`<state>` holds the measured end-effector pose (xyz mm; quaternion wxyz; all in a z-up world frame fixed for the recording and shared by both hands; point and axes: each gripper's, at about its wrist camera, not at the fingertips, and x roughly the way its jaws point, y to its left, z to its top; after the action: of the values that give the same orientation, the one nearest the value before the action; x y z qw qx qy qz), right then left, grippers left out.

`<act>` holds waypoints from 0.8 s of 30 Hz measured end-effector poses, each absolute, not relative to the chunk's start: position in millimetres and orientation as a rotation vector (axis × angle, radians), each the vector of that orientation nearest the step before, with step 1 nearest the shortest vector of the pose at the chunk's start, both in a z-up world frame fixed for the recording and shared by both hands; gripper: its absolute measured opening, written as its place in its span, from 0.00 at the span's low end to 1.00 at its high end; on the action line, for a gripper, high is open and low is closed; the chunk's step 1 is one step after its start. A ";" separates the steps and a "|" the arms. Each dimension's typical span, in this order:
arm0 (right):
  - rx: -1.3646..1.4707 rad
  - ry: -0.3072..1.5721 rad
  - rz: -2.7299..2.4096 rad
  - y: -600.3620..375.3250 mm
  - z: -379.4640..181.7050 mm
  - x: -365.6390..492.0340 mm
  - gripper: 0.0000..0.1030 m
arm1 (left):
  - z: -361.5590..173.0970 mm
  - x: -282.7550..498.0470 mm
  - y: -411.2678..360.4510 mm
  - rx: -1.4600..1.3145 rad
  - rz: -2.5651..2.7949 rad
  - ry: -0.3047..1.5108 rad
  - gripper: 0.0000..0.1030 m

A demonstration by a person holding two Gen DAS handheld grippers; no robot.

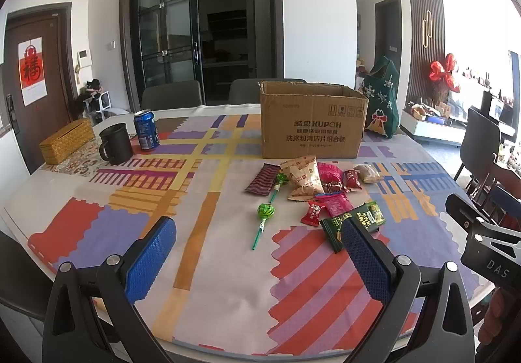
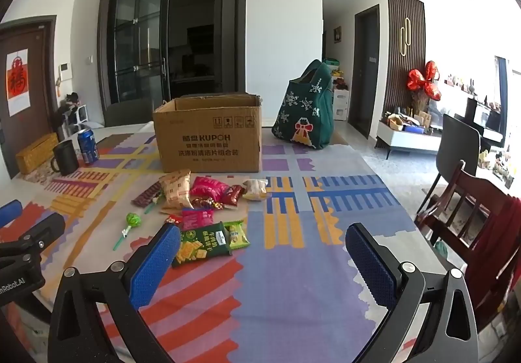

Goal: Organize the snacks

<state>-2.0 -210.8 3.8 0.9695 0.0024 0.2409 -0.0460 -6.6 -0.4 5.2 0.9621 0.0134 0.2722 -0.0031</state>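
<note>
While both claws hang over the patterned desk: nothing is gripped.
Left claw (image 1: 257, 252): jaws spread wide, empty, blue pads above the cloth; its right-hand pad overlaps the near edge of the dark green cracker pack (image 1: 350, 226) in its own view, though contact cannot be told.
Right claw (image 2: 262, 257): jaws equally wide, holding nothing; the green cracker pack (image 2: 198, 244) lies just beside its left-hand pad.
Snack pile (image 1: 312, 184): loose wrappers lie scattered ahead of both claws, in front of the box.
Lollipop (image 1: 265, 213): green, lying apart at the pile's left.
Cardboard box (image 2: 208, 138): open-topped, upright behind the snacks.
Desk's far left: black mug (image 1: 115, 143) beside blue can (image 1: 146, 130).
</note>
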 end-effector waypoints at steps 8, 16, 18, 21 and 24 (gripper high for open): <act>0.002 0.489 -0.095 -209.6 3.2 -1.9 0.99 | 4.8 -6.8 -0.5 0.027 -0.007 0.551 1.00; 0.001 0.490 -0.093 -208.8 2.8 -2.2 0.99 | 4.5 -6.8 -0.8 0.027 -0.006 0.550 1.00; 0.000 0.489 -0.093 -209.7 2.4 -2.1 0.99 | 4.9 -6.7 -0.6 0.027 -0.006 0.549 1.00; 0.000 0.491 -0.093 -208.8 2.6 -2.2 0.99 | 4.7 -7.0 -0.7 0.027 -0.006 0.549 1.00; -0.001 0.492 -0.092 -209.1 2.5 -2.3 0.99 | 4.8 -7.0 -0.6 0.027 -0.006 0.549 1.00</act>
<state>-2.3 -209.1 2.5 0.9689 -0.0005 0.2433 -0.0455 -7.0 -0.6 4.8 0.9624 0.0133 0.2712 -0.0031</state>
